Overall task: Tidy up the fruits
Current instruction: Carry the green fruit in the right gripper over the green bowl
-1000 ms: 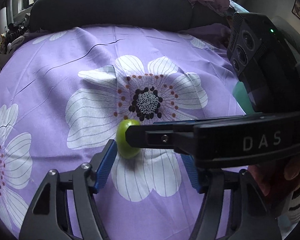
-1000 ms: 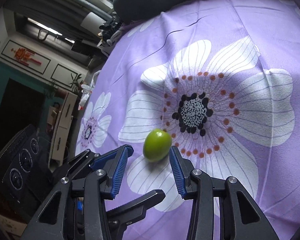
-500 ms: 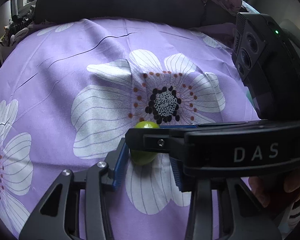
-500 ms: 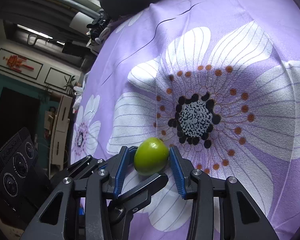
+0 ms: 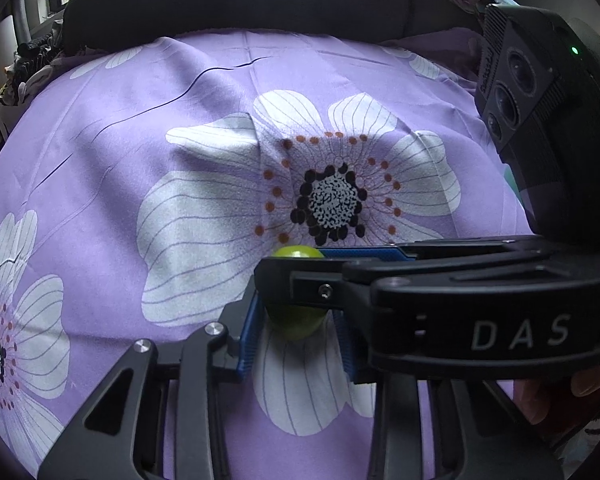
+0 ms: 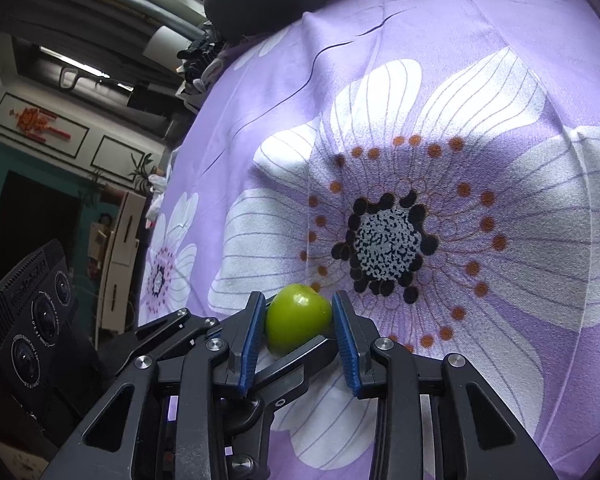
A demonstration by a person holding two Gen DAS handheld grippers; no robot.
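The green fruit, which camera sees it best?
The right wrist view: the green fruit shows almost whole between blue pads. In the left wrist view the right tool crosses it, leaving the top and bottom.

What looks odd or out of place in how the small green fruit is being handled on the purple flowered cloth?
Both grippers have just been closing on one small round green fruit: right gripper and left gripper cross over it on the purple flowered cloth. One fruit needs one grip.
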